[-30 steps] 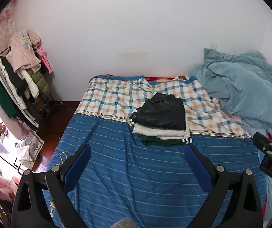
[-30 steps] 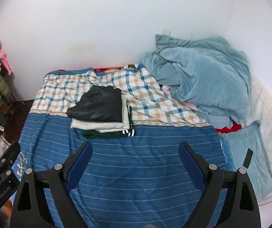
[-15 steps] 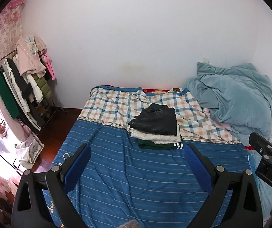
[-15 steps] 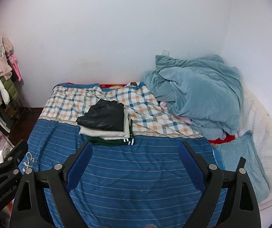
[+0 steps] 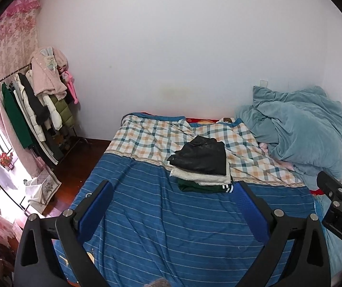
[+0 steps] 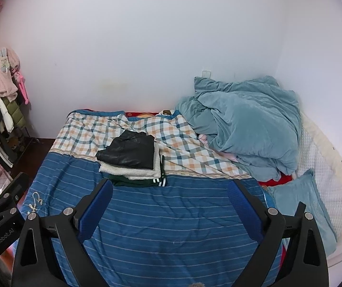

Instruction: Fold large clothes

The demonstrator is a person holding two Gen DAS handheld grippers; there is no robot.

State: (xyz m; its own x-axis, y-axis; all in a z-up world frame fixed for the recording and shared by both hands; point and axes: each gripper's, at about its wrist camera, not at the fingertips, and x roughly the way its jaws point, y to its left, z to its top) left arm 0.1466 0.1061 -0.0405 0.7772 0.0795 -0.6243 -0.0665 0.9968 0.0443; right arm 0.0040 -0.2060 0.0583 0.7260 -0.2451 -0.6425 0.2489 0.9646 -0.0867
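A stack of folded clothes (image 5: 203,167) lies mid-bed: a black leather garment on top, a cream fleece one under it, a dark green one with white stripes at the bottom. It also shows in the right wrist view (image 6: 131,159). My left gripper (image 5: 173,191) is open and empty, held above the blue striped bedspread (image 5: 171,227), well short of the stack. My right gripper (image 6: 169,189) is open and empty too, above the same bedspread (image 6: 171,227). Each gripper shows at the edge of the other's view.
A crumpled teal duvet (image 6: 247,124) is piled at the bed's back right, with a teal pillow (image 6: 300,205) and a white quilted cover (image 6: 323,167) beside it. A rack of hanging clothes (image 5: 34,110) stands left of the bed. White walls enclose the back and right.
Both grippers have pulled back and up from the bed, so the stack looks smaller and farther off. Both stay open and empty.
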